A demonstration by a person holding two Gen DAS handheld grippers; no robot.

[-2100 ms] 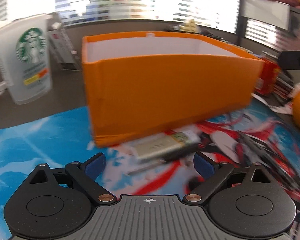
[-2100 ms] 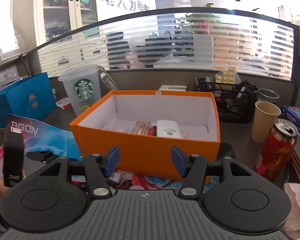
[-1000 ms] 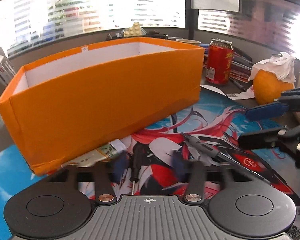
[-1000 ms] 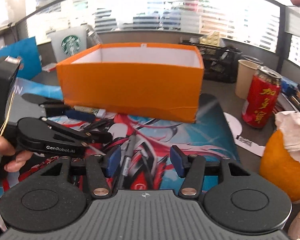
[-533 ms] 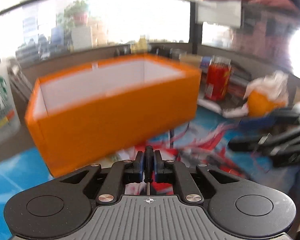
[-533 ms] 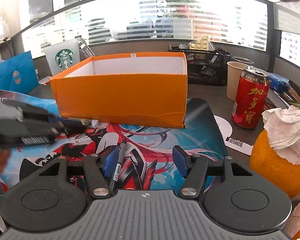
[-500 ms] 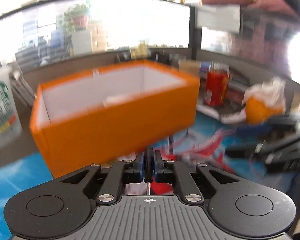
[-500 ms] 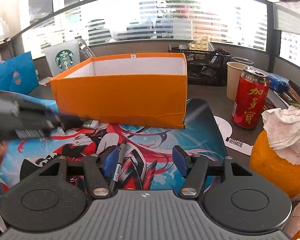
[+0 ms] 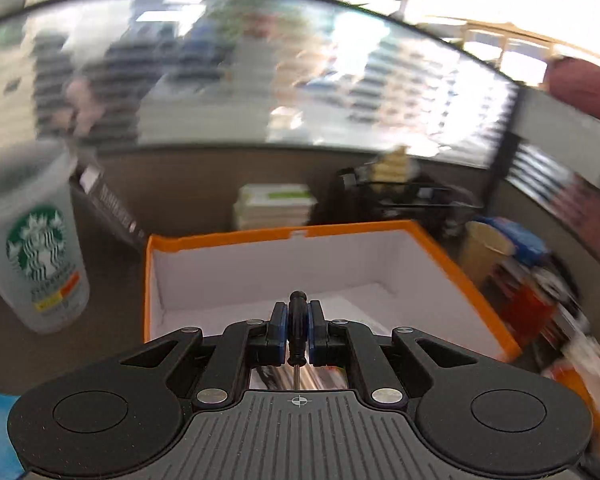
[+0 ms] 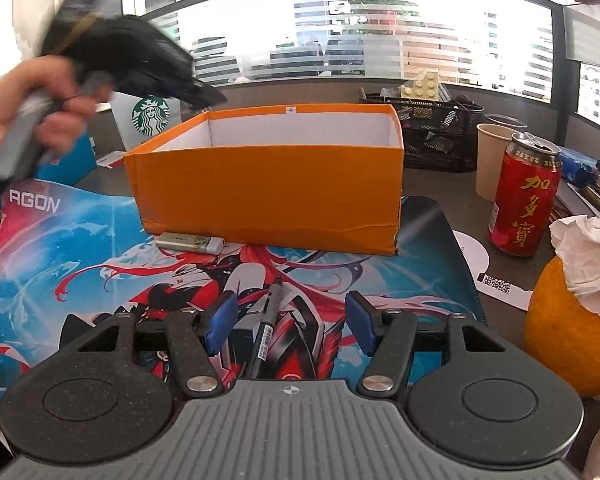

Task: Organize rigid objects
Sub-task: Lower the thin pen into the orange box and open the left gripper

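Observation:
My left gripper (image 9: 298,330) is shut on a small black-handled screwdriver (image 9: 297,320) and holds it above the open orange box (image 9: 460,276), whose white inside shows some items under the fingers. In the right wrist view the left gripper (image 10: 204,94) hangs blurred over the box's (image 10: 268,192) left rear corner. My right gripper (image 10: 290,322) is open low over the printed desk mat (image 10: 80,256), with a black marker pen (image 10: 266,332) lying between its fingers. A grey lighter-like stick (image 10: 190,242) lies at the box's front left.
A Starbucks cup (image 9: 36,252) stands left of the box. A red can (image 10: 524,200), a paper cup (image 10: 494,160), a black mesh basket (image 10: 432,136) and an orange under tissue (image 10: 568,340) stand to the right. A blue bag (image 10: 72,160) is at the left.
My left gripper closed on the screwdriver on the mat, then lifted it up and over the orange box. The right gripper stays open over the marker pen.

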